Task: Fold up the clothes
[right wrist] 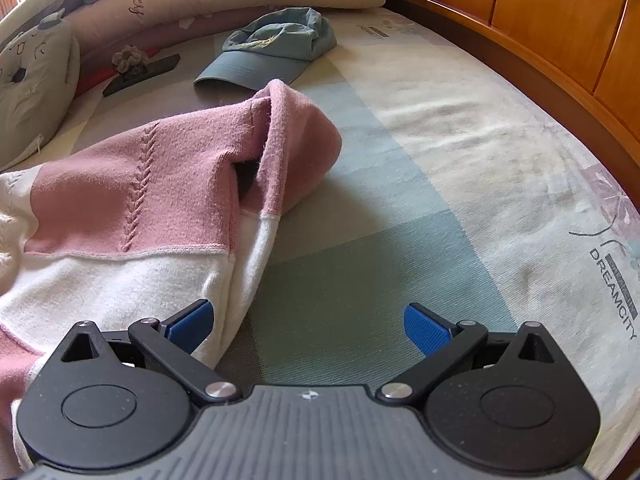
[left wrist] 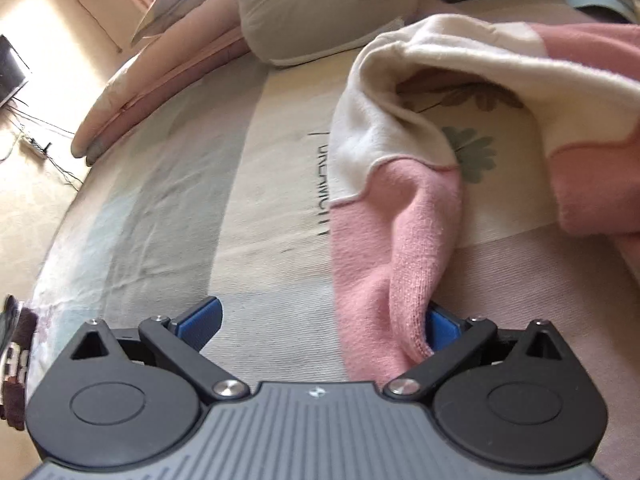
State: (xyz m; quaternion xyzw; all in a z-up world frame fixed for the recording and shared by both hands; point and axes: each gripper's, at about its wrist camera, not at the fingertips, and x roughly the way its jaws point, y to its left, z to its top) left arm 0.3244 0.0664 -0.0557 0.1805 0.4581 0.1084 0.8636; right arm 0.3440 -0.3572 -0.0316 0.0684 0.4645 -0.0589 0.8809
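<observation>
I take the pink-and-white sweater (left wrist: 400,216) as my landmark; it lies rumpled on the bed sheet (left wrist: 180,208), partly lifted into humps. My left gripper (left wrist: 320,326) sits at the sweater's pink cuff end, fingers spread wide: the cuff drapes against the inner face of the right-hand blue pad (left wrist: 442,330), while the other pad is bare over the sheet, so nothing is pinched. In the right wrist view, my right gripper (right wrist: 308,326) is at the sweater's white edge (right wrist: 240,280), fingers also spread apart; the white fabric falls just beside the left-hand pad (right wrist: 192,324) (touching it or merely passing in front, I cannot tell), and the other pad hangs over bare green sheet. Beyond the sweater's pink fold lies a blue cap (right wrist: 268,48), well apart from it, with a dark flat object (right wrist: 140,74) to the cap's left. A grey-green pillow (left wrist: 320,12) rests past the sweater's far end, and a wooden headboard (right wrist: 540,20) curves along the far side of the bed from the sweater
</observation>
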